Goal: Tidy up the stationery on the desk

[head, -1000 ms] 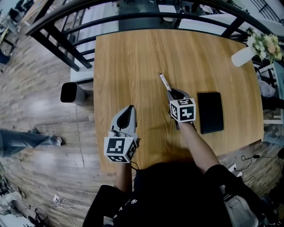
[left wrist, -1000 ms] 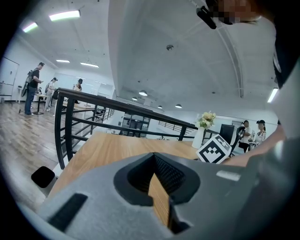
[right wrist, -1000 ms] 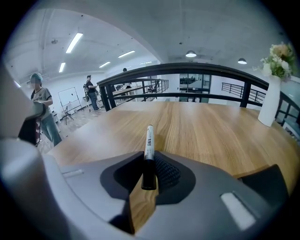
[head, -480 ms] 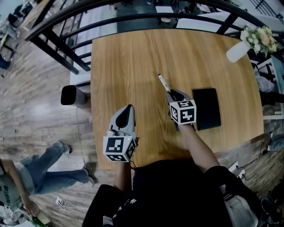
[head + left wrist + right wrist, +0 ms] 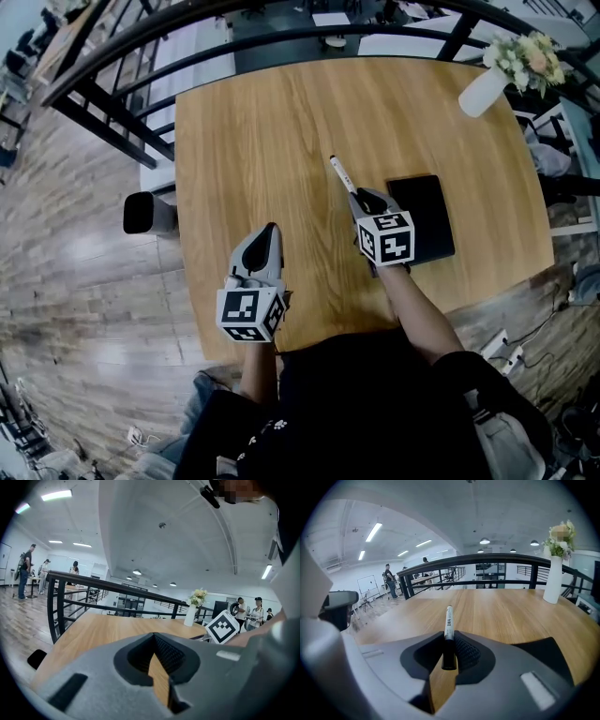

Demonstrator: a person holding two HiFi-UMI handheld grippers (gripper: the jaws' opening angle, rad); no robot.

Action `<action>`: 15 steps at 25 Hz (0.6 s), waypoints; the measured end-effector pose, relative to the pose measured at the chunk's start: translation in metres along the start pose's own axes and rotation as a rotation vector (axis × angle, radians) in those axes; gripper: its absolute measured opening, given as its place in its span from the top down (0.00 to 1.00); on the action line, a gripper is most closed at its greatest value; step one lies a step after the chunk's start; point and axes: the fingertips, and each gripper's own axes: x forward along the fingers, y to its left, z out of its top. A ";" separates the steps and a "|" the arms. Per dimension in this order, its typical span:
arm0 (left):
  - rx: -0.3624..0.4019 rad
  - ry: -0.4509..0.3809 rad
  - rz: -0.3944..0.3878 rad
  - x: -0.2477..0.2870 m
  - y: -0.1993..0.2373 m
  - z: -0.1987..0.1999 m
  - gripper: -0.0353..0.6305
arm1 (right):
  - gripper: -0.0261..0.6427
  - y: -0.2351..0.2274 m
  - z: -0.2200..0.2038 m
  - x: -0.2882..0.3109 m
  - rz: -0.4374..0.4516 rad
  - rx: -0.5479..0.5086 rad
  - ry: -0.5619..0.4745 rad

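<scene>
A white marker with a black end [image 5: 340,175] sticks out forward from my right gripper [image 5: 362,200], which is shut on its black end over the wooden desk [image 5: 272,122]. The right gripper view shows the marker [image 5: 449,618] pinched between the pads of that gripper [image 5: 449,641]. A black notebook [image 5: 427,214] lies flat just right of it, its near-left edge under the gripper's marker cube. My left gripper [image 5: 270,231] hovers over the desk's near left part, shut with nothing in it [image 5: 154,639].
A white vase of flowers [image 5: 480,91] stands at the desk's far right corner. A black railing [image 5: 281,37] runs behind the desk. A small black stool [image 5: 141,213] stands on the floor at left. The notebook's corner [image 5: 543,653] shows low on the right.
Both grippers have shifted right across the desk; the right one with the marker now overlaps the notebook's edge. The person walking on the floor at left has left the view.
</scene>
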 end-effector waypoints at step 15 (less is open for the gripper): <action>0.026 0.012 -0.030 0.027 -0.058 0.002 0.96 | 0.84 -0.070 -0.018 -0.053 -0.053 0.059 -0.020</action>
